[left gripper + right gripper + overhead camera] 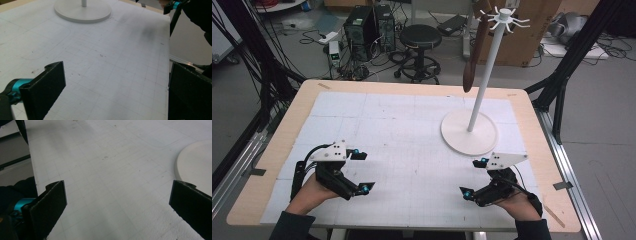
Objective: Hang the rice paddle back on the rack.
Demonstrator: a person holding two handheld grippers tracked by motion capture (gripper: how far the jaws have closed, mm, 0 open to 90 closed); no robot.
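Grippers are resting low over the white mat (pixel 412 130) in the high view, left gripper (pixel 362 171) and right gripper (pixel 473 177) both spread wide and gripping nothing; the brown strap (pixel 475 50) is hanging lengthwise down from the white stand (pixel 482 80), far right. Left gripper view: the stand's base (pixel 82 12) is lying well ahead. Right gripper view: that base (pixel 195 165) is sitting near; a careless reach could tip the stand.

A white stand (pixel 469 132) holds a brown belt (pixel 473 55) above the white gridded mat (pixel 412 150).
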